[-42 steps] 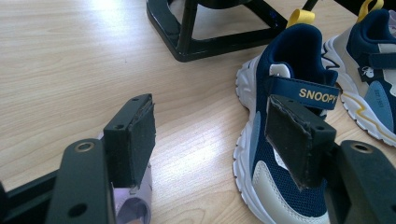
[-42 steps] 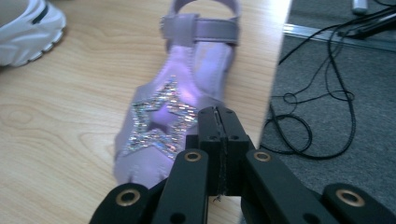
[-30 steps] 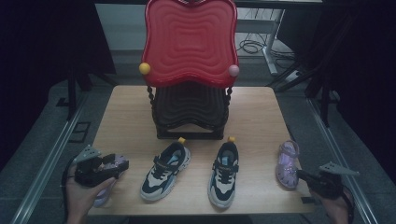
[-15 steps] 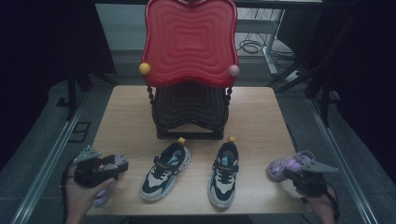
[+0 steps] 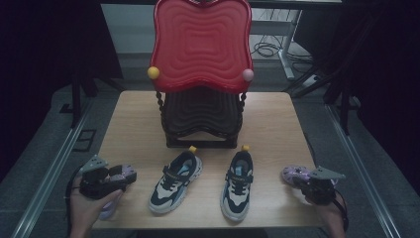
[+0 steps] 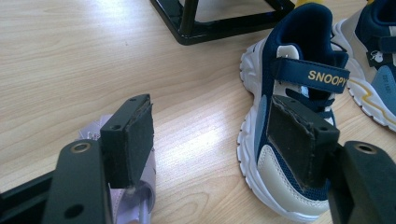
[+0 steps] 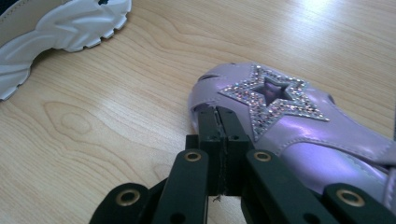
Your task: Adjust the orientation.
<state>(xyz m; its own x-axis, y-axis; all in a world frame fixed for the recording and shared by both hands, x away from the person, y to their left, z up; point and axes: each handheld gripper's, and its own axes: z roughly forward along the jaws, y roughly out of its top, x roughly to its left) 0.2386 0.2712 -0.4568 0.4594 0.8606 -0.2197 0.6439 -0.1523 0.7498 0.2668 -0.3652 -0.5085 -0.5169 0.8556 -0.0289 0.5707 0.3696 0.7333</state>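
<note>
Resting at the lower right of the high view, the right gripper [image 5: 312, 184] has its jaws clenched tight against each other, and nothing sits between them. In the right gripper view those closed jaws lie against the toe edge of a shiny lilac sandal with a rhinestone star [image 7: 289, 116], which sits on the pale wooden counter [image 7: 116, 107]; whether the tips press on the sandal or only meet its edge I cannot tell. In the high view this sandal [image 5: 296, 174] lies at the counter's right edge, just beside the right gripper.

The left gripper [image 5: 111, 182] sits at the lower left of the high view, held in the person's left hand [image 5: 89, 210]. Its jaws are released and stand wide apart in the left gripper view, with bare counter between them. A second lilac sandal [image 6: 135, 200] shows at the bottom of that view, under the left-hand pad. A navy, white and beige child's sneaker with a SNOOPY strap [image 6: 289, 116] lies behind the right-hand pad.

In the high view its matching sneaker [image 5: 237, 184] lies in the lower middle, and a red wavy tray on a black stand [image 5: 200, 44] rises at the top centre.
</note>
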